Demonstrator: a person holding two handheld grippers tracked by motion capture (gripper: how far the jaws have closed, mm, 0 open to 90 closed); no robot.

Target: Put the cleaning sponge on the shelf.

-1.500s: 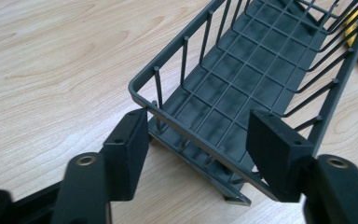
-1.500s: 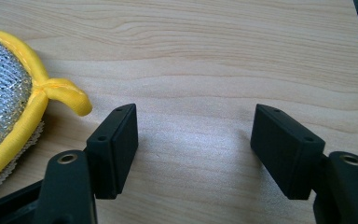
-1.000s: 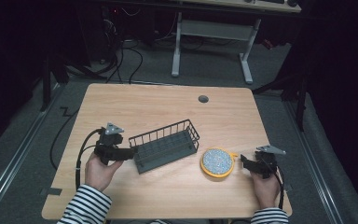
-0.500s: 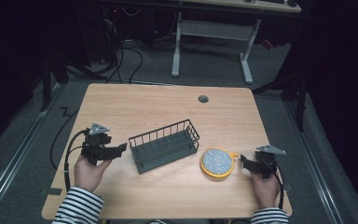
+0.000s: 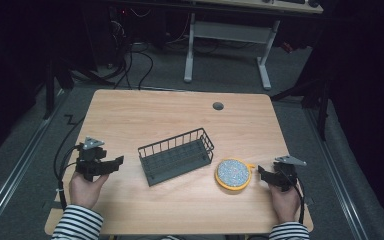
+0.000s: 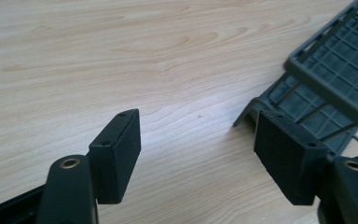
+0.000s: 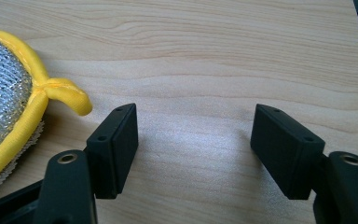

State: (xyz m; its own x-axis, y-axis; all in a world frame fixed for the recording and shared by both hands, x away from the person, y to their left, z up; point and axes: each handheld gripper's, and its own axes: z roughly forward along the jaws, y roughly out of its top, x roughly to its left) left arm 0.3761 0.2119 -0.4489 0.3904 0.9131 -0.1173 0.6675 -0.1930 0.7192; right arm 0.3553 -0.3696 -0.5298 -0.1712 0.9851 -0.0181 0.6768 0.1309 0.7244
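Although both grippers sit near their own things, neither holds anything: the left gripper (image 5: 111, 163) is apart from the basket (image 5: 176, 155) with its fingers (image 6: 116, 154) spread over bare counter (image 5: 180, 115), its jaws having just been closing a little with nothing between them, and the right gripper (image 5: 262, 173) rests just beside the scrubber (image 5: 234, 173), its fingers (image 7: 114, 149) spread too. The basket is a dark wire rack, long and narrow, with upright bars, a thicker top rim and a grid floor; it lies mid-counter, angled so its right end points away from the person. It likely handles as light and stiff, and should not deform under a pinch, but thin coated wire can slip or pivot between flat pads, so the top rim or the near short end wall looks like the best place to take hold, one pad inside and one outside. Seized at one end alone, it may swing or drag. The scrubber is a round pad with a glittery silver mesh face, yellow padded edging and a small yellow loop toward the right gripper. It looks soft, light and squashy; the loop or the rim would give a sure pinch, while the flat face offers little to grip.
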